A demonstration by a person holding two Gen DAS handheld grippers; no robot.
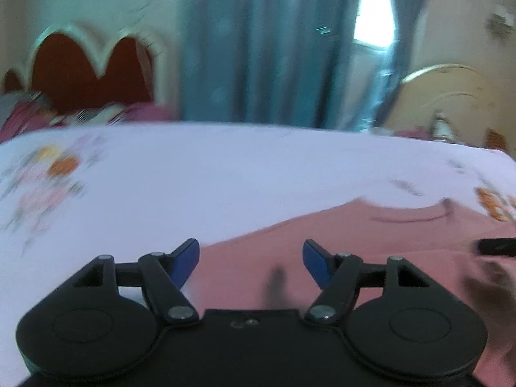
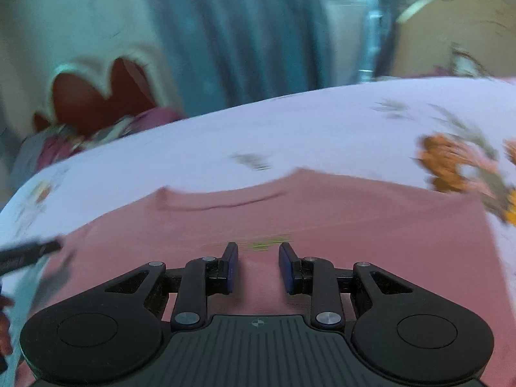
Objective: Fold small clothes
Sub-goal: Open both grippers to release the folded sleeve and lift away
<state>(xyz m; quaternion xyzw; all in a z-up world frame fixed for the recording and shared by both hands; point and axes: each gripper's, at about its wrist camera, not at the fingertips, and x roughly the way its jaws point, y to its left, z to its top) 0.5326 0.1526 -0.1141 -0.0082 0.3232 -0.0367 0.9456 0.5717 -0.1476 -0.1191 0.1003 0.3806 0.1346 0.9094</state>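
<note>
A pink small shirt (image 1: 354,235) lies flat on the white floral bedsheet (image 1: 193,174), with its neckline (image 1: 406,216) toward the far side. My left gripper (image 1: 251,248) hovers over the shirt's left edge. It is open wide and nothing sits between its blue pads. My right gripper (image 2: 258,248) stands over the middle of the shirt (image 2: 322,213), below the neckline (image 2: 225,200). Its jaws are open by a narrow gap and hold nothing. A black tip of the other tool (image 2: 29,251) shows at the left edge of the right wrist view. Both views are blurred.
The bedsheet (image 2: 322,129) spreads wide beyond the shirt, with orange flower prints (image 2: 451,161) at the right. A red headboard (image 1: 84,71) with magenta bedding (image 1: 32,116) lies at the far left. Teal curtains (image 1: 258,45) and a bright window (image 1: 374,3) are behind.
</note>
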